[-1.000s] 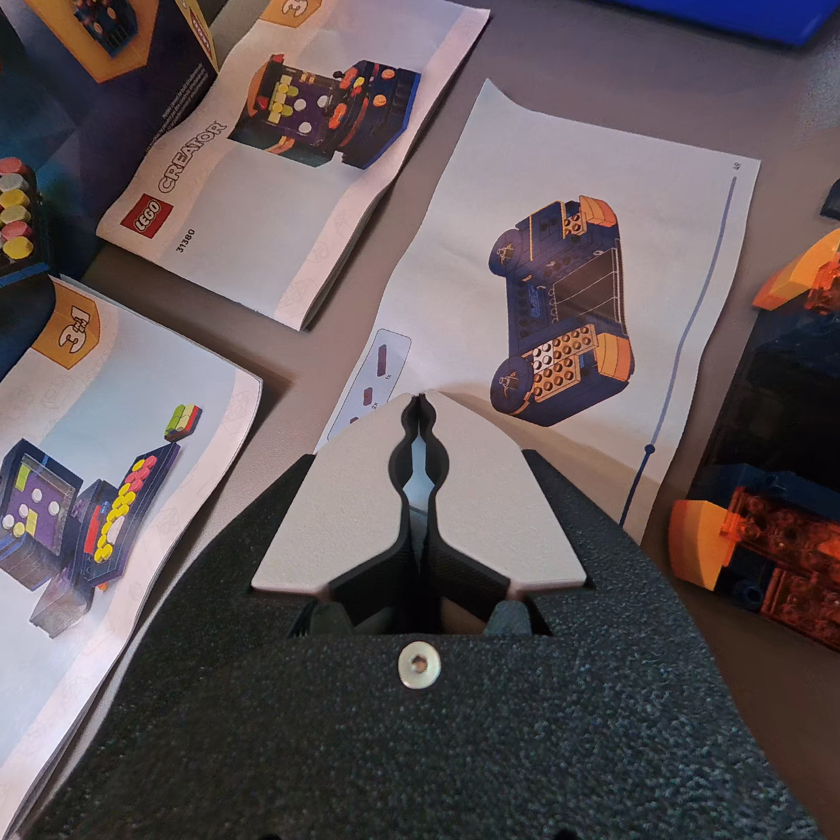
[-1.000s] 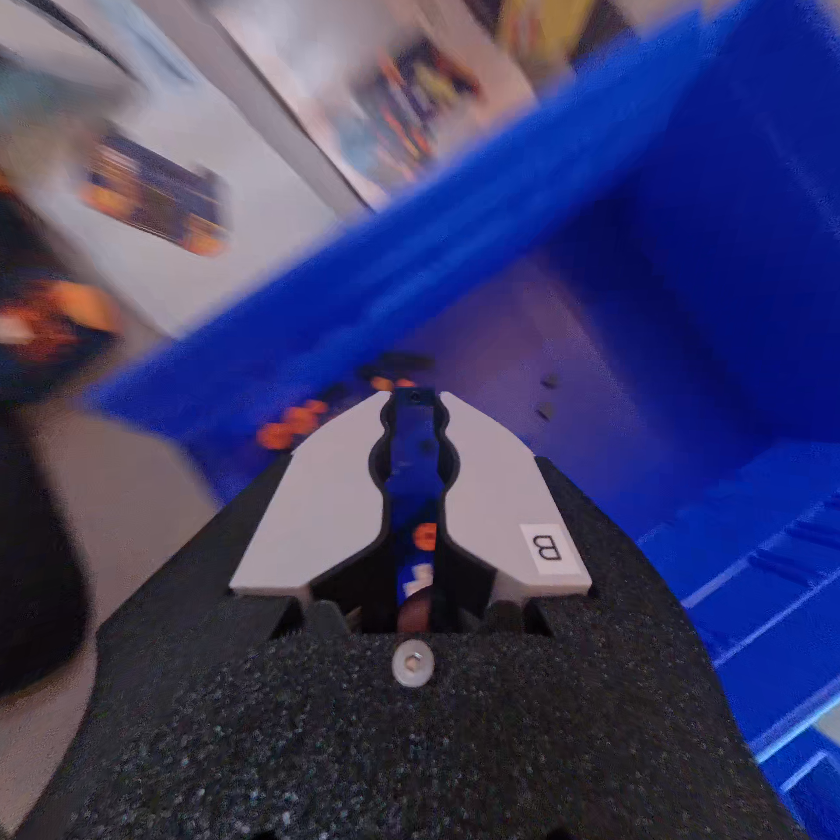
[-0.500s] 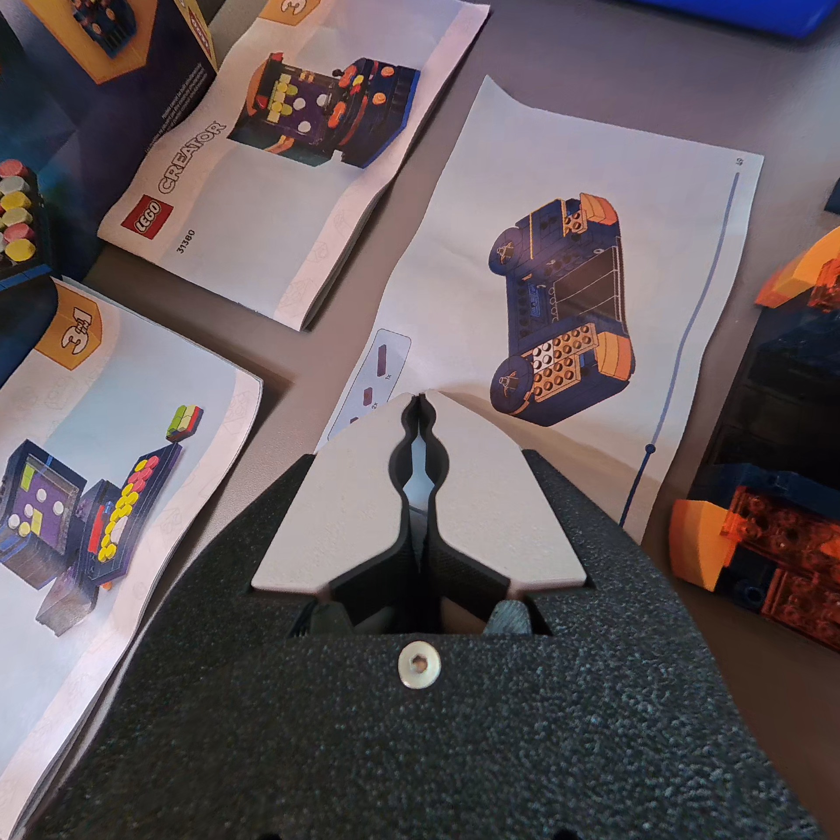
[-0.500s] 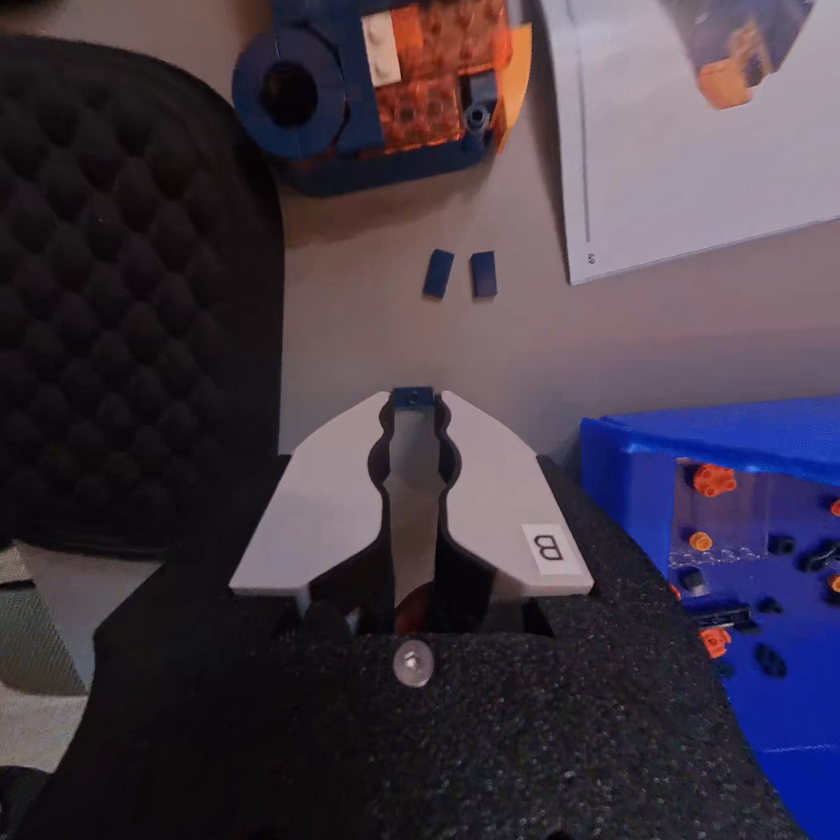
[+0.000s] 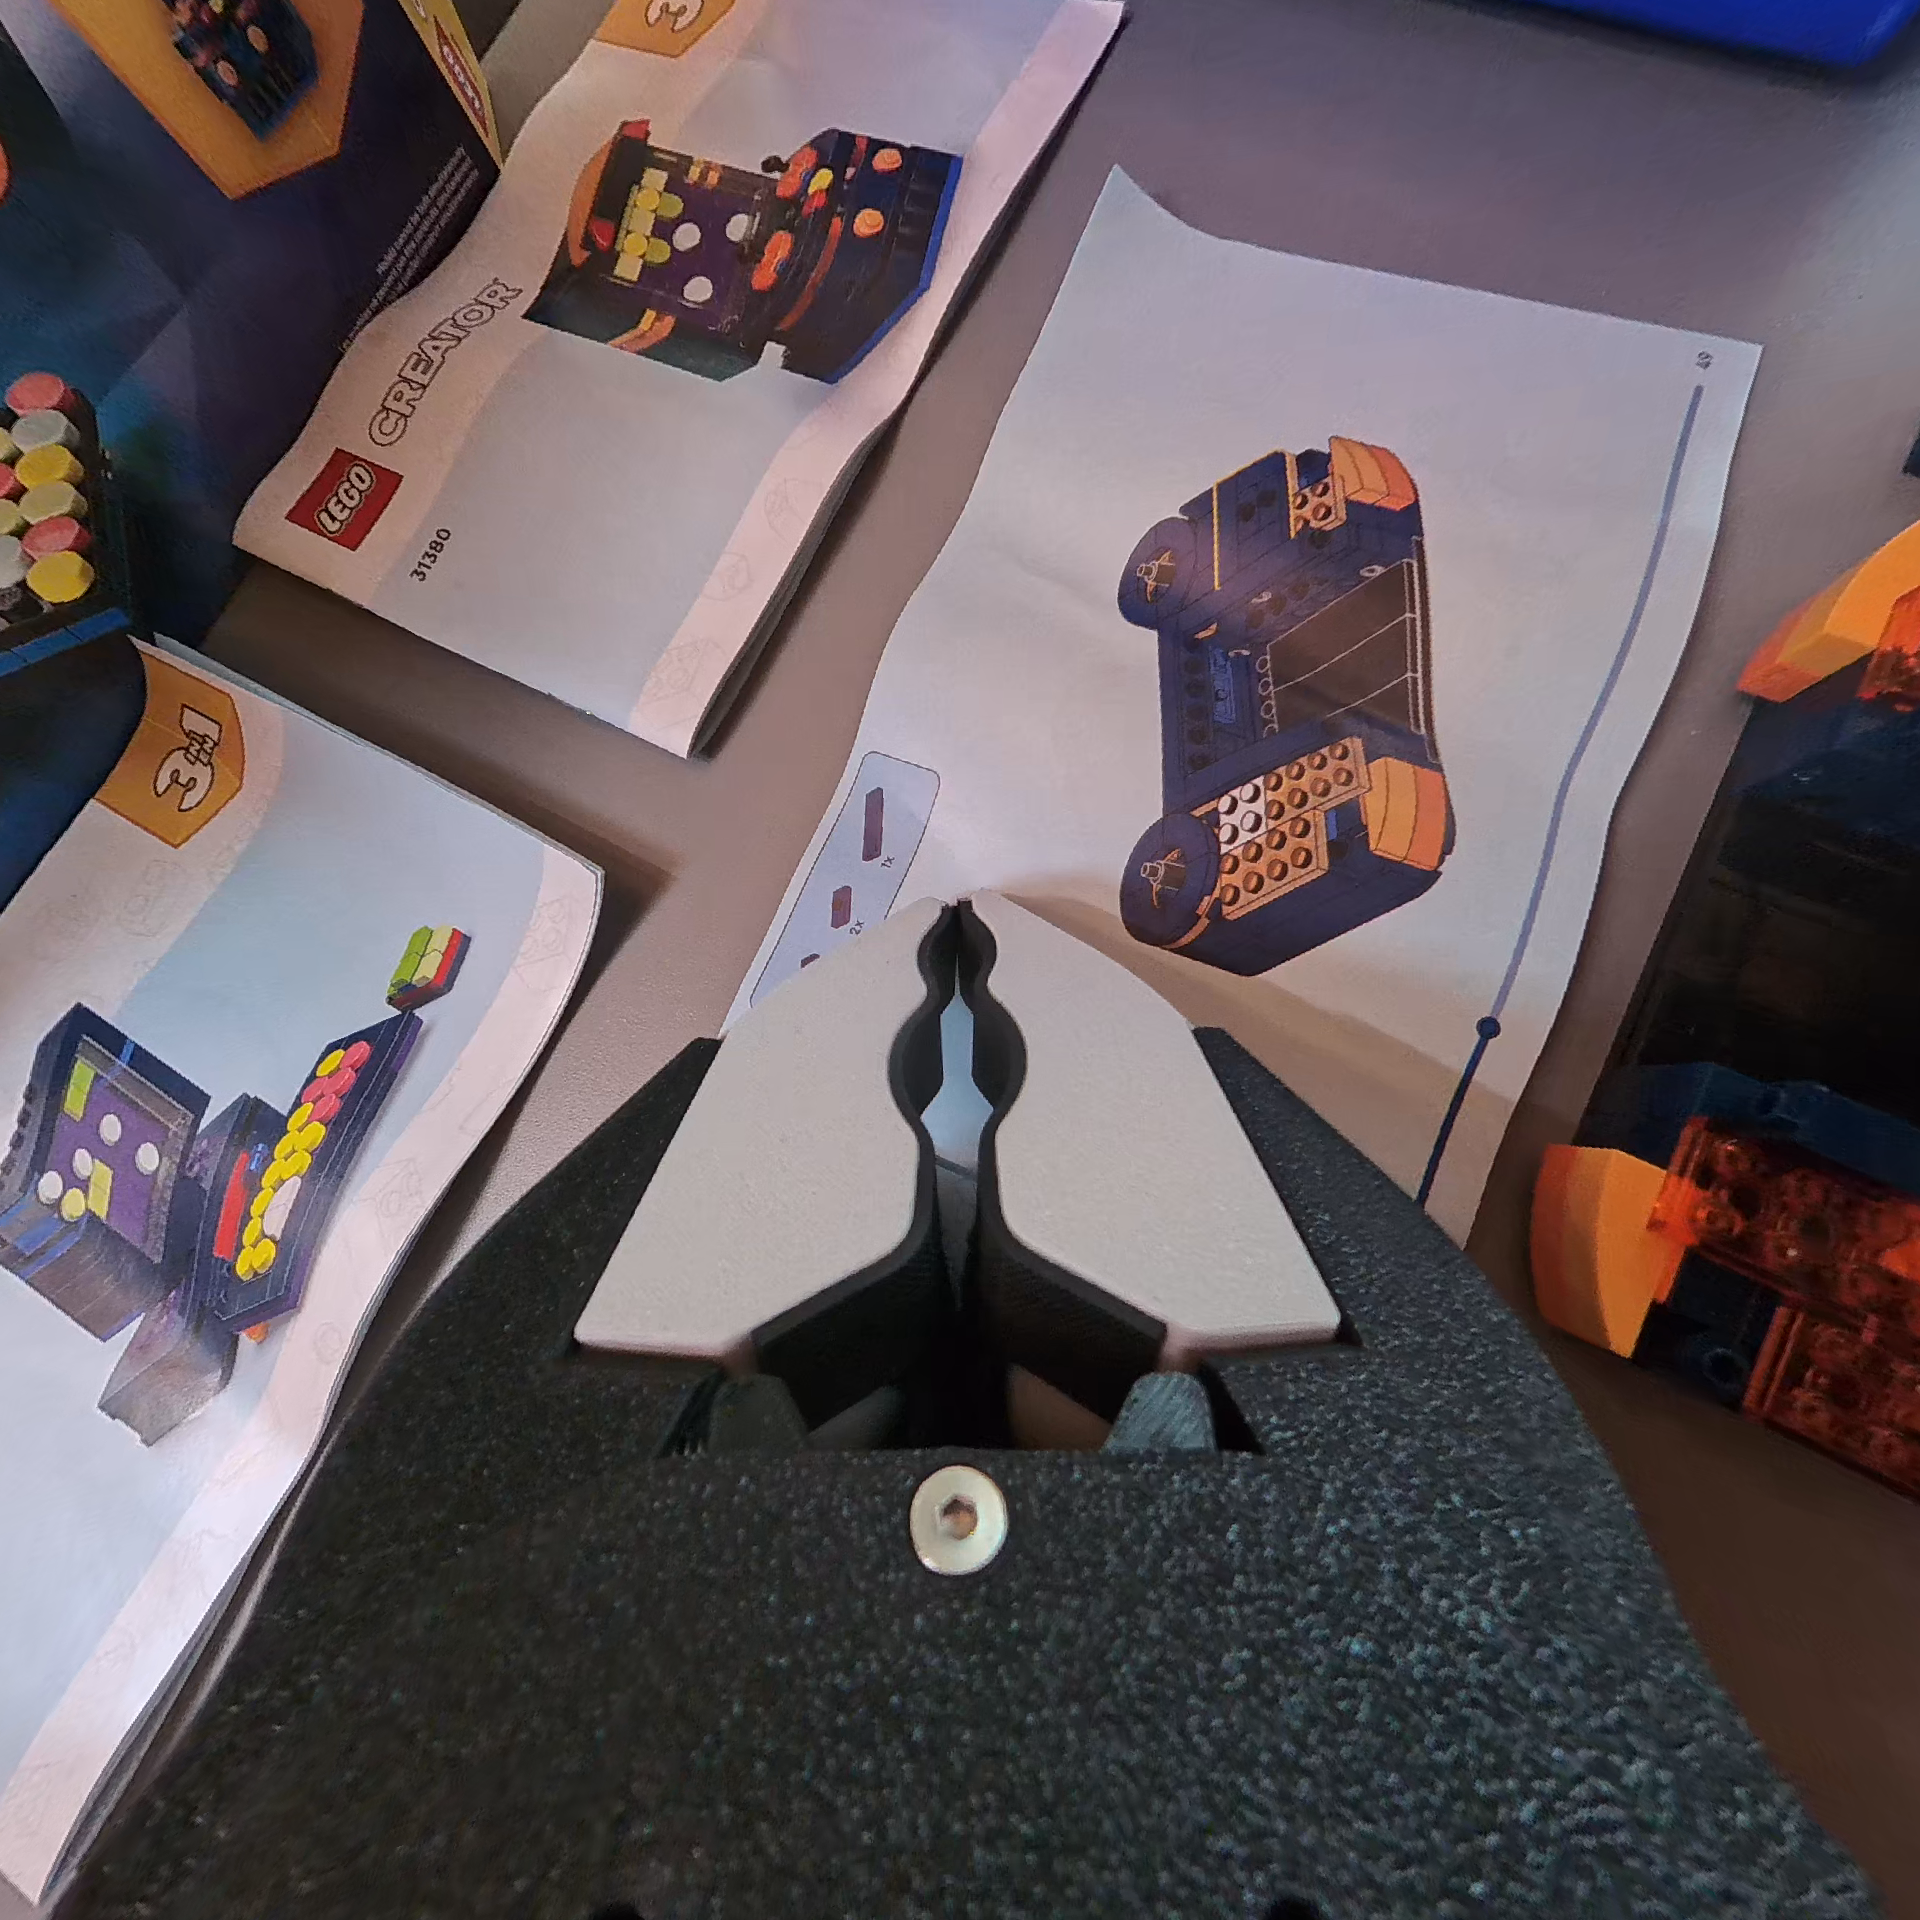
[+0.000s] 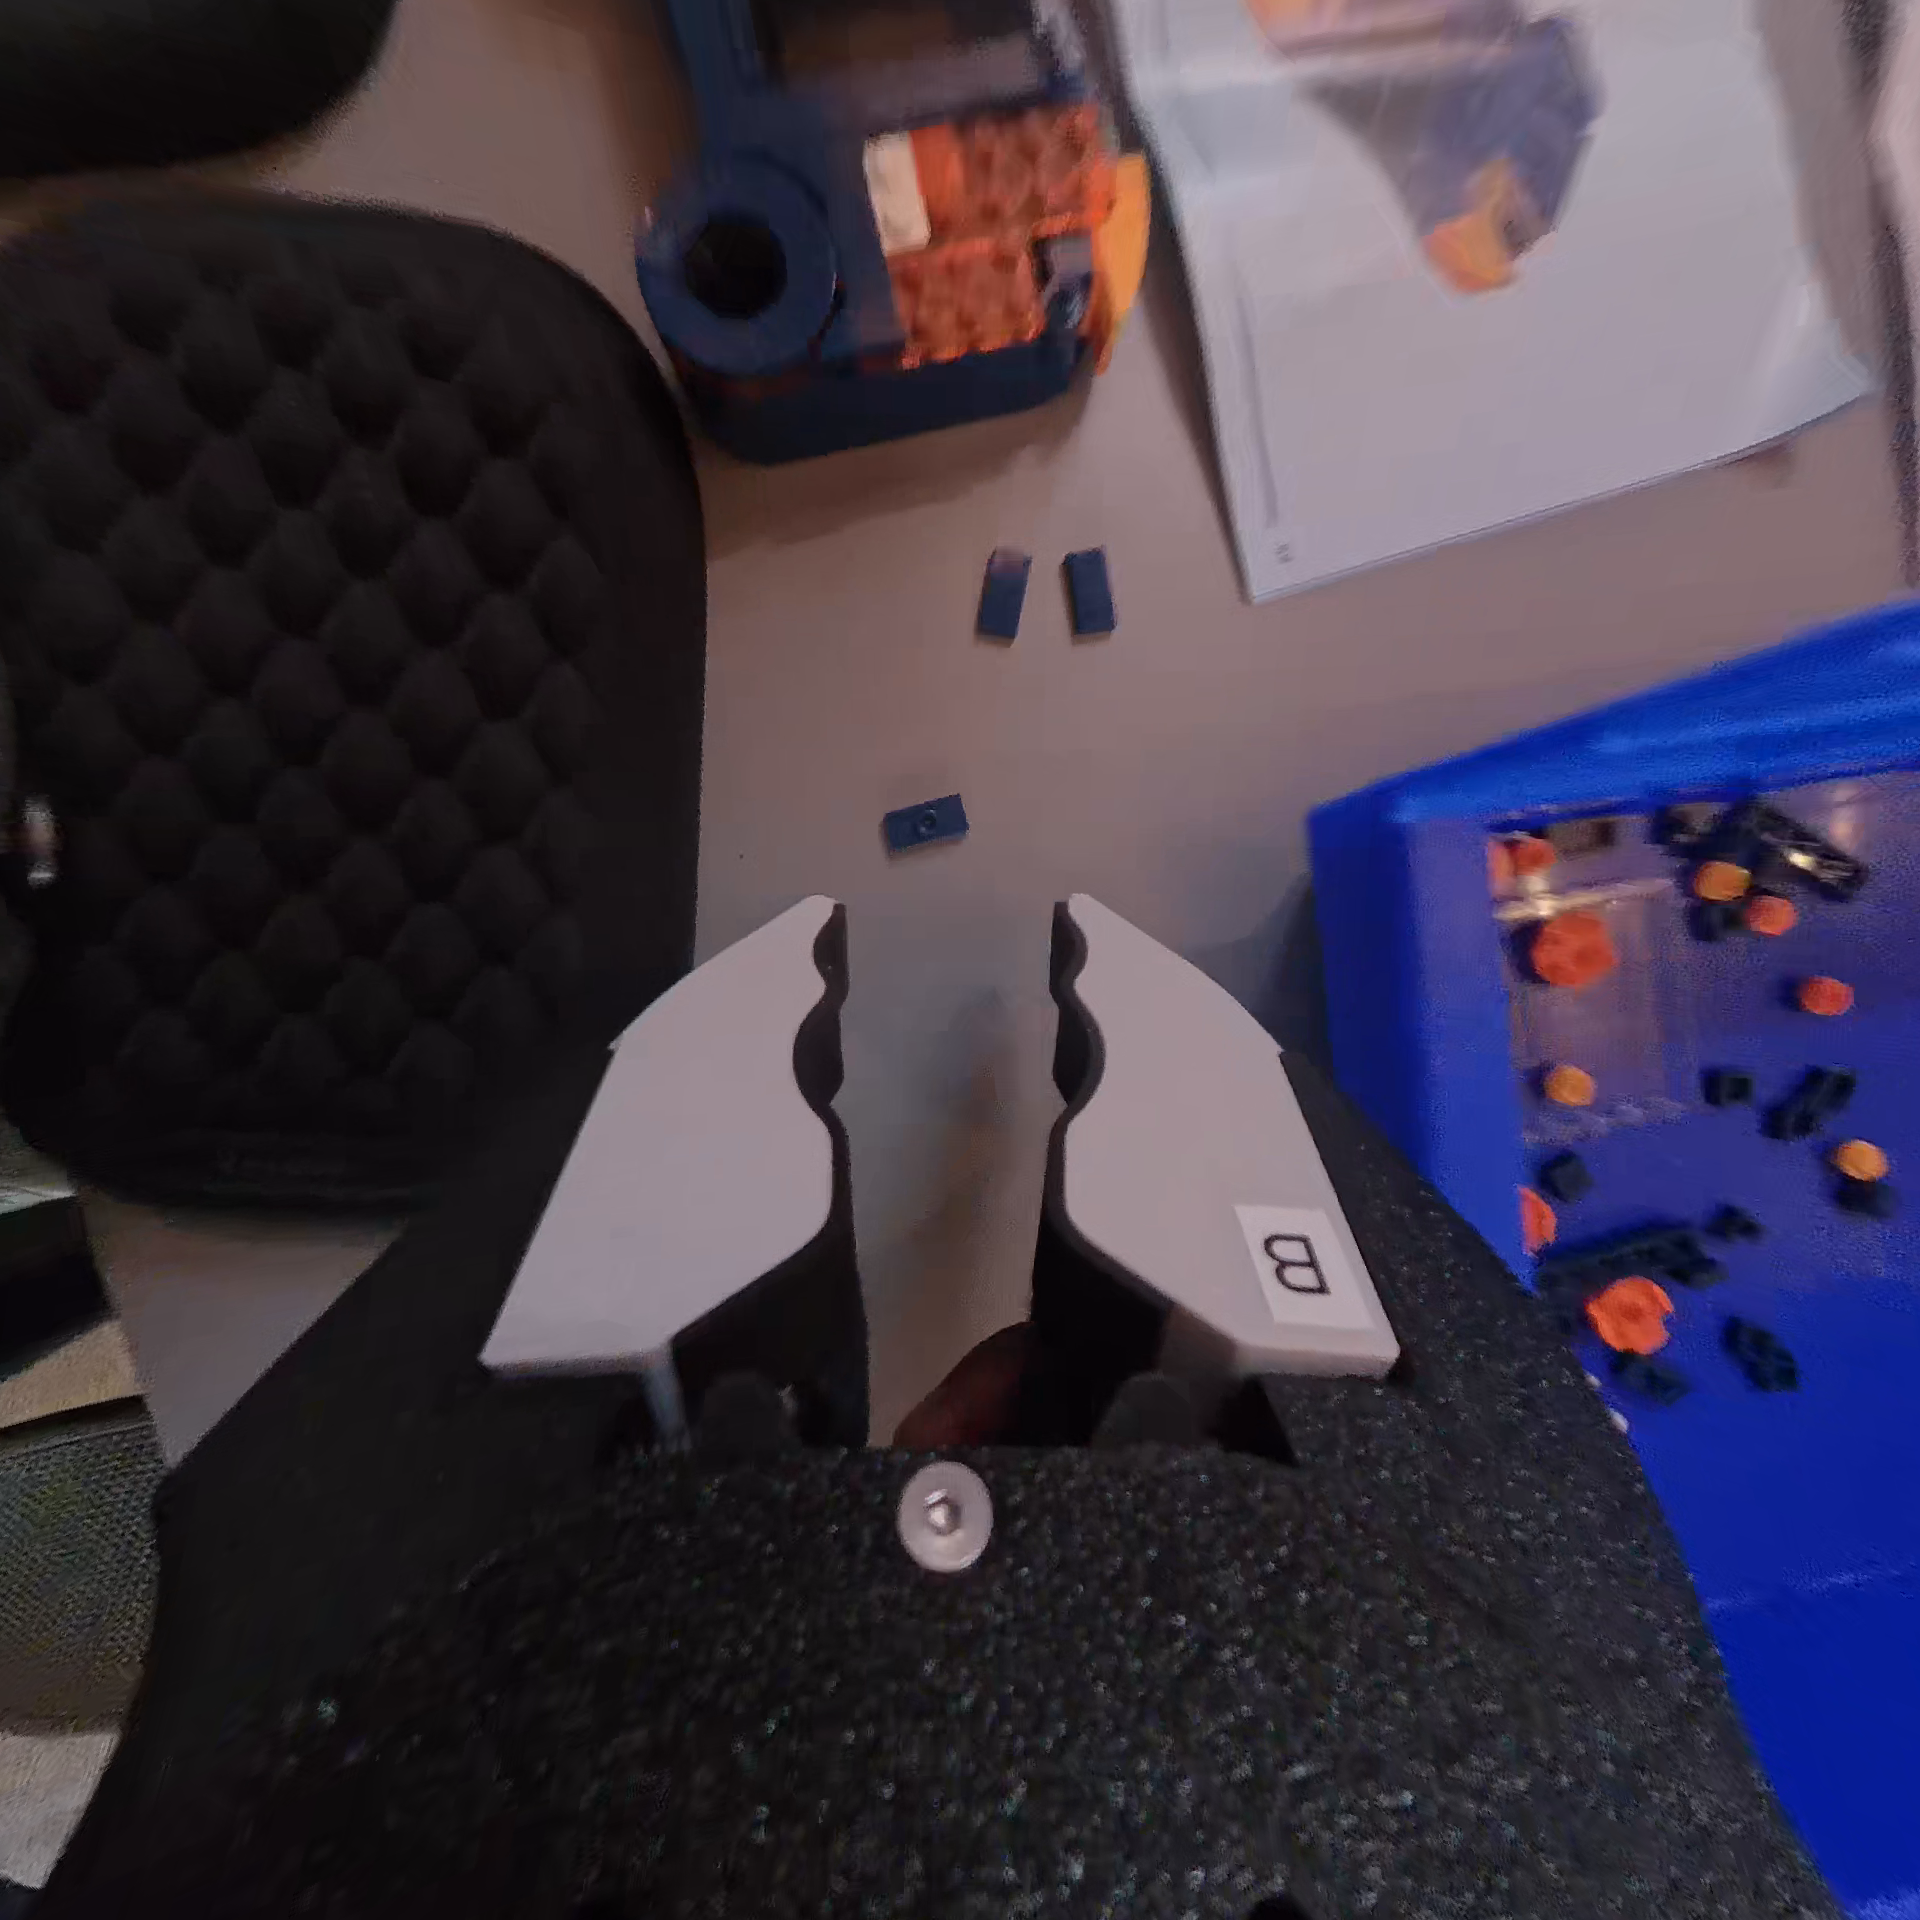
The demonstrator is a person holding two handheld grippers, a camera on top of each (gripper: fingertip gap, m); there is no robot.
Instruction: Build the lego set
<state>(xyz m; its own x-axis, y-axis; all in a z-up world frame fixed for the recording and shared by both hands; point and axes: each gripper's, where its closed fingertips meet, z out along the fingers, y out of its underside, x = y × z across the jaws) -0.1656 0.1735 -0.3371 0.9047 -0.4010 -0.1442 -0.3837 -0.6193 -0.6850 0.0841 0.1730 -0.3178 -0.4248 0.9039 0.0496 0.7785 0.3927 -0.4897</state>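
Small blue plate (image 6: 926, 823) before spread gripper (image 6: 948, 914)

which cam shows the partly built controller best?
Right wrist view. The controller sits mostly in frame beyond the open right tongs, with its round blue ring and orange plates visible, though blurred. Left wrist view catches only its orange and dark edge, cut off at the right border.

Left tool (image 5: 957, 914) fingers pressed together, empty; right tool (image 6: 948, 914) fingers spread apart.
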